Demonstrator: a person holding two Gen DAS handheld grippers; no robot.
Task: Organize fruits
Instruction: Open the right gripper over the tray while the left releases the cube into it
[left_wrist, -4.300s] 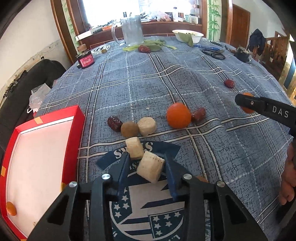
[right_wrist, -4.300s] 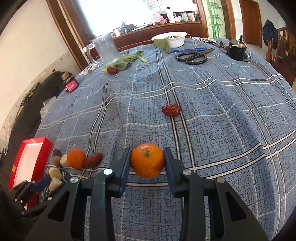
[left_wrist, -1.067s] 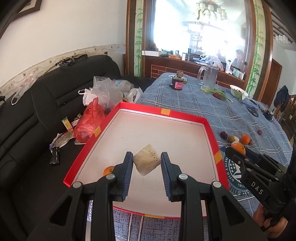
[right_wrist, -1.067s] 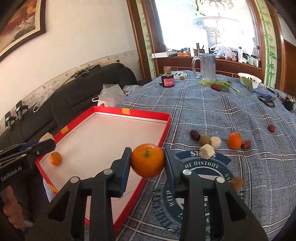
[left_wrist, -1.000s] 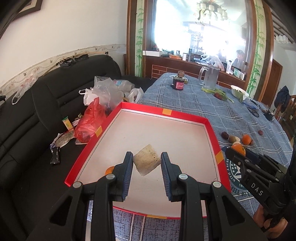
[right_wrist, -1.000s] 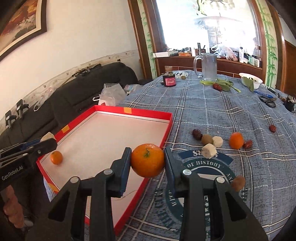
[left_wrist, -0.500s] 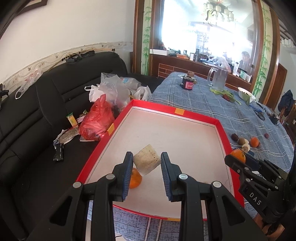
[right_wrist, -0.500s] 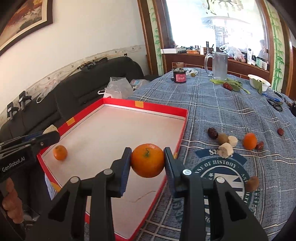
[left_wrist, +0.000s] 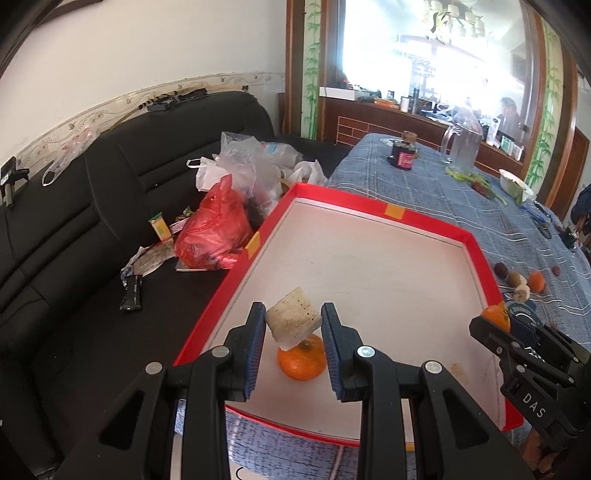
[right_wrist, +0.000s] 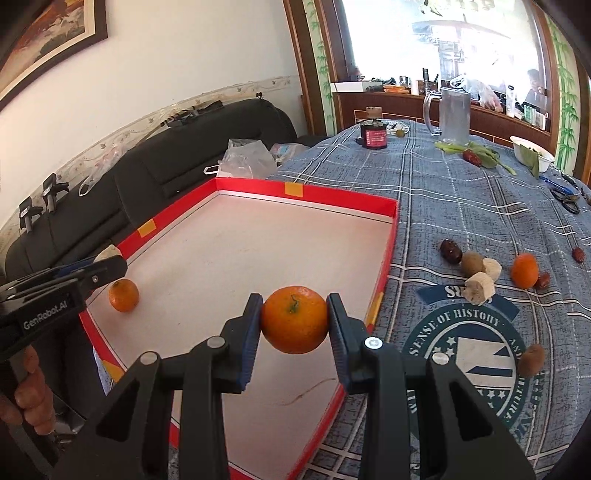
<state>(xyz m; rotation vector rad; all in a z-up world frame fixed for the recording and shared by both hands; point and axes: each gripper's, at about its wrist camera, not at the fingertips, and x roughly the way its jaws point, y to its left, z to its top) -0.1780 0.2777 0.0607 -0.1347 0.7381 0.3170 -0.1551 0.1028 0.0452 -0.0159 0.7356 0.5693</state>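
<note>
Tilting downward over the red tray, both grippers carry fruit.

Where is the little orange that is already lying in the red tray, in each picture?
Left wrist view: the small loose orange lies low in the middle, on the white floor of the tray, partly behind the pale chunk held by the left gripper.
Right wrist view: the same orange sits at the left, near the tray's left wall.
Shared landmark: the red-rimmed cardboard tray with its orange tape patch.

Black sofa, glass jug
</note>
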